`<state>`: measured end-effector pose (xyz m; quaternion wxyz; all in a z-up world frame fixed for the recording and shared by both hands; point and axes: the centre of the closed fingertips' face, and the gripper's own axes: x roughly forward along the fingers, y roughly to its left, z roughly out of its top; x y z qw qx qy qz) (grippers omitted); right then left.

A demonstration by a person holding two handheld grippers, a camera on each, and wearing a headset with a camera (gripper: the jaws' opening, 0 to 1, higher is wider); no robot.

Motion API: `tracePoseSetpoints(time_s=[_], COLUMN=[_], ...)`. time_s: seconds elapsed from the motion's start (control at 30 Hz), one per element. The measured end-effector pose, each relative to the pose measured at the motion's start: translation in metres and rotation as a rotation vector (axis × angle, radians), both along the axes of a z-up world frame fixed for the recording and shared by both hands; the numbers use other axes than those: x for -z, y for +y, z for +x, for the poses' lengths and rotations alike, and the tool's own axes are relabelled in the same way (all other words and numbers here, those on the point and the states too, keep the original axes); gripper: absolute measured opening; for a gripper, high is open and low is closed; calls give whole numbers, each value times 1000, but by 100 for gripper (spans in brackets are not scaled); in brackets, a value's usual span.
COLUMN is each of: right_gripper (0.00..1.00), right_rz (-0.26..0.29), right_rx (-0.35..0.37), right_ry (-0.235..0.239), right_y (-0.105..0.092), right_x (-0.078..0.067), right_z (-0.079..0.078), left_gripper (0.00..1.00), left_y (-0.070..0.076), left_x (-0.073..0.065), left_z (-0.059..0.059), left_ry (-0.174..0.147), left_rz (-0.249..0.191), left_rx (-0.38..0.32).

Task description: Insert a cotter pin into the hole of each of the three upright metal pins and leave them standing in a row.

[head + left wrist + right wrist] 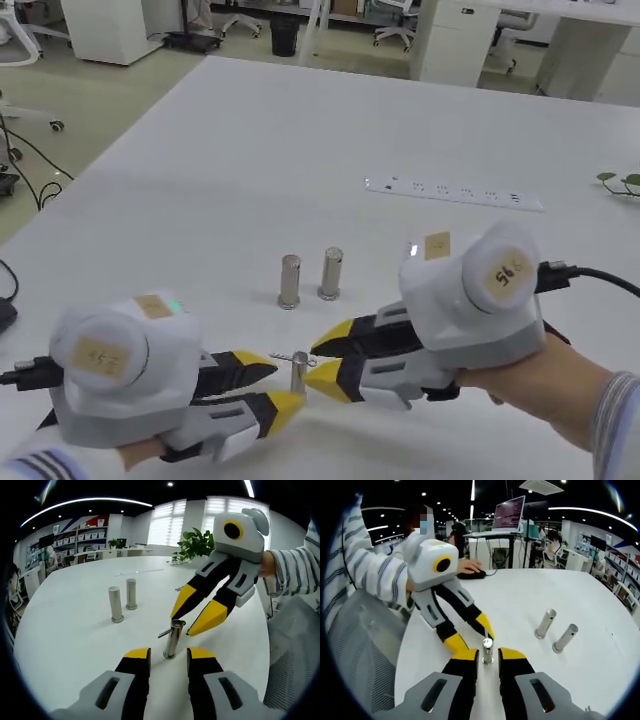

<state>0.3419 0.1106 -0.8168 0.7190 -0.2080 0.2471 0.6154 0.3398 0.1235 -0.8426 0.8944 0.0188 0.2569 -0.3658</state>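
The left tongs (280, 386) are lying open, low over the white surface (250, 150), with their yellow tips flanking the foot of the nearest metal pin (298, 372) and not clamping it. That pin is standing upright between the two grippers. A cotter pin (284, 357) is poking out sideways near its top, so I judge that the first of the three insertions is being finished. Just behind it, a second metal pin (290, 281) and a third metal pin (331, 273) are standing side by side, apparently bare. The right tongs (322, 366) are also parted, with their tips closing in on the nearest pin's top from the right.

The next move is probably asking for both tongs to ease away without tipping the pin. A fresh cotter pin's thin legs would then need lining up with a small cross-hole while the other tongs steady the post.

The cotter pin's far end is hiding behind the right jaws, so I cannot tell whether it is seated fully or whether a tip is touching it. The holes in the rear pins are too small to make out, and I cannot tell where the spare cotter pins are lying.
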Motion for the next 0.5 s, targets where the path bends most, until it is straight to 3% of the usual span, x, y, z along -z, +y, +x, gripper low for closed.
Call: tracePoseSetpoints(time_s=[0.33,0.5], right_gripper=[17,17], right_rz=[9,7], right_rx=[4,10], right_ry=[5,2], right_y=[10,13], right_x=[8,11], right_z=[-4,-3], left_gripper=[58,67], left_y=[19,26], left_x=[3,3], left_z=[-12,-21], left_ry=[30,45], left_rz=[10,29], left_rx=[-31,-9])
